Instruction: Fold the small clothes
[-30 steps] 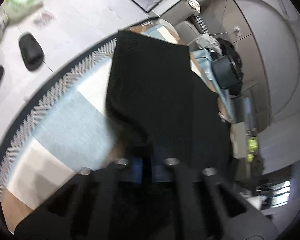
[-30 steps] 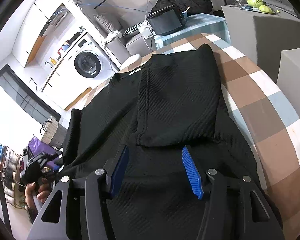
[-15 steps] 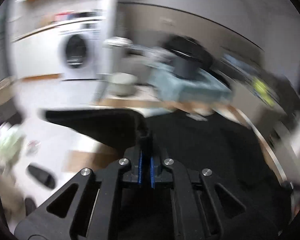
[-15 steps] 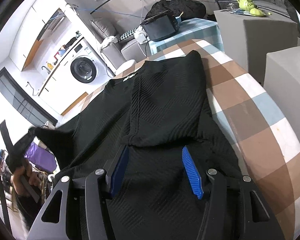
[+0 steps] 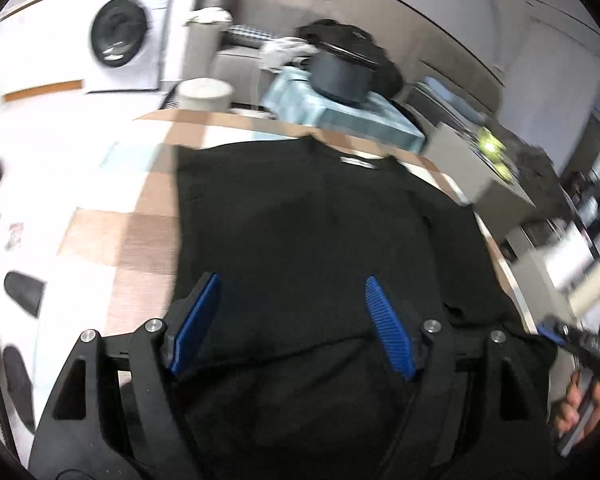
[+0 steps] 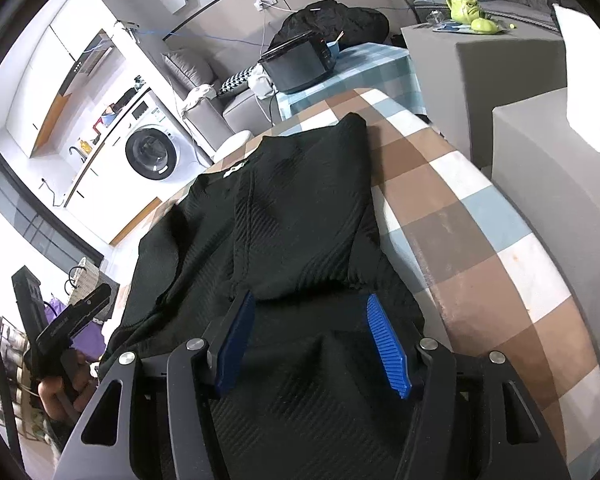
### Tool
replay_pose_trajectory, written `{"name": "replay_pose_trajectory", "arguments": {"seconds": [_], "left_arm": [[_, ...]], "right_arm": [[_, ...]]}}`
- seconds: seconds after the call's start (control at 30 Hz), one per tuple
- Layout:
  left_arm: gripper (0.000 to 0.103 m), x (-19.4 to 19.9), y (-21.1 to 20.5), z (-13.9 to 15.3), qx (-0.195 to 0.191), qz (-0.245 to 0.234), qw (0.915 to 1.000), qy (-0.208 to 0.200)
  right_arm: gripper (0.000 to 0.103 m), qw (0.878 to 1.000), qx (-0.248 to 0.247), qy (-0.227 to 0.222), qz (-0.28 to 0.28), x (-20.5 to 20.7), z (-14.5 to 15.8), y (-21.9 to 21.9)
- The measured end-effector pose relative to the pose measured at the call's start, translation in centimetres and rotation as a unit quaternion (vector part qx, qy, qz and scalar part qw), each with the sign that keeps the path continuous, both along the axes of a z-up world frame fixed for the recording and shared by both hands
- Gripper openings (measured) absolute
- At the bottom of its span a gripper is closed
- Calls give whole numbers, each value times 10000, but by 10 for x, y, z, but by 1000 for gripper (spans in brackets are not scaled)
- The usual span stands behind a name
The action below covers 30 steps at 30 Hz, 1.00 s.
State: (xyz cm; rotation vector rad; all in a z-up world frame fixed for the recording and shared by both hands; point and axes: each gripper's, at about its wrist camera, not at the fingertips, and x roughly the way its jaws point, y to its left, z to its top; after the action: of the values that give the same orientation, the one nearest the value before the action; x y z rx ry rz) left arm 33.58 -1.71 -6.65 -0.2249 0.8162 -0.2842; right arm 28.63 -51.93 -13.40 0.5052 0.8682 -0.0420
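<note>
The left gripper (image 5: 290,320) is opening, nothing between its jaws, to drop the sleeve onto the black sweater (image 5: 300,220) below; the right gripper (image 6: 310,340), spread and empty, hovers over the hem.

White washing machine (image 6: 151,155), grey sofa (image 6: 204,92)

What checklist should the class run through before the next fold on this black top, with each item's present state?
1. Left gripper free of cloth: ok; jaws opening, nothing pinched between them.
2. Right gripper free of cloth: ok; jaws apart above the black top, not pressing it.
3. Right side already folded in: ok; a panel lies over the middle.
4. Left side folded in flat: cannot tell; the left wrist view is blurred.
5. Top fully on the checked tablecloth: cannot tell; the near hem is hidden by the grippers.
6. Collar label at the far end: ok.
</note>
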Motion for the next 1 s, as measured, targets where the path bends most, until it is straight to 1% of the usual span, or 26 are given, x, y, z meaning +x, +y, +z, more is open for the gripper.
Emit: {"name": "replay_pose_trajectory", "arguments": {"seconds": [0.03,0.1,0.17,0.23,0.3,0.33,0.37,0.43,0.5,0.6,0.63,0.67,0.7,0.73,0.77,0.8,0.83,0.87,0.93,1.0], "left_arm": [[73,-4,15,-2,-27,100,9999,35],[73,-9,31,-6,18,234,9997,71],[73,-23,46,-12,166,322,9993,103],[73,-38,60,-17,412,431,9981,124],[75,-50,71,-22,617,515,9966,178],[76,-56,78,-27,723,577,9954,239],[76,-61,83,-32,792,640,9943,303],[76,-65,92,-44,828,749,9926,469],[76,-66,99,-54,796,842,9912,646],[76,-66,104,-65,887,954,9882,801],[75,-66,107,-68,973,1006,9867,829],[67,-62,103,-70,1002,1038,9860,841],[61,-61,103,-71,995,1053,9858,852],[46,-57,102,-74,953,1038,9861,885],[29,-55,102,-77,899,1007,9866,916],[23,-52,101,-80,843,972,9872,944],[15,-50,100,-81,791,962,9878,936],[8,-50,99,-80,766,957,9884,894],[8,-45,95,-79,753,1007,9884,847],[7,-39,95,-78,681,1068,9885,829]], "right_arm": [[60,10000,-5,8,8,0,0,0],[60,10000,-36,3,1,-3,2,-2],[60,9999,-126,12,-30,-6,4,-8],[60,9996,-266,49,-66,-13,7,-18],[65,9990,-405,169,-56,-18,7,-28],[69,9984,-498,278,-34,-19,6,-33],[69,9977,-554,380,-20,-18,3,-37],[69,9969,-490,611,31,-10,-8,-43],[69,9967,-348,702,220,5,-19,-42],[68,9939,-535,865,428,25,-33,-31],[61,9931,-579,901,479,33,-38,-26],[48,9923,-598,949,522,39,-42,-23],[42,9911,-640,1024,562,48,-46,-20],[31,9900,-720,1077,551,55,-50,-18],[24,9891,-783,1113,563,60,-52,-15],[21,9887,-811,1125,573,65,-53,-14],[15,9893,-780,1080,590,69,-53,-13],[13,9895,-820,1049,567,73,-52,-12],[11,9893,-1049,923,409,81,-50,-13],[10,9890,-1149,894,242,92,-49,-17]]}}
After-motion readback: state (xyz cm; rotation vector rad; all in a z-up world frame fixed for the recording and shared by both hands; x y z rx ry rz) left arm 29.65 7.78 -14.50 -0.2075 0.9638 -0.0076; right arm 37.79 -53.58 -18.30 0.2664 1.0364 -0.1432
